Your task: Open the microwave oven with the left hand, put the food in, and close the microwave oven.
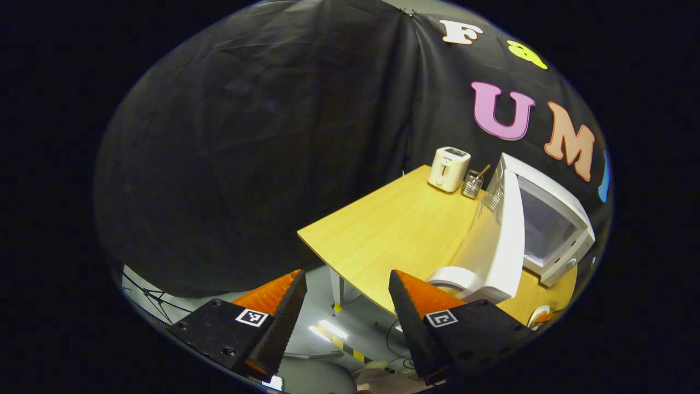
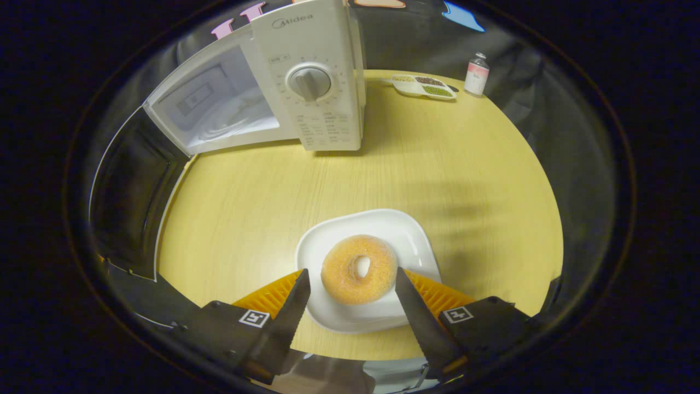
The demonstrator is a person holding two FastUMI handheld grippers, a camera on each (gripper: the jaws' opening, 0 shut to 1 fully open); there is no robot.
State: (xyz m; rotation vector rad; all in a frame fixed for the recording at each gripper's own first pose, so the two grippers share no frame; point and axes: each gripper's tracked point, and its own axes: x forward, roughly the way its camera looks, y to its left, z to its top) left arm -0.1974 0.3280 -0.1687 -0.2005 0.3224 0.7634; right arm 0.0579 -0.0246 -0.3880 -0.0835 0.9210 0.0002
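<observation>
In the right gripper view a doughnut (image 2: 359, 269) is lying on a plate (image 2: 383, 221) on the table (image 2: 465, 164), the open microwave (image 2: 306, 76) is standing behind it, and a bottle (image 2: 477, 74) is standing far right.

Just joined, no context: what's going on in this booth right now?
The microwave door is already open. The right claw is open, straddling the doughnut on its white plate, not yet gripping. The left claw is open and empty, off the table edge. Food isn't in yet.
</observation>
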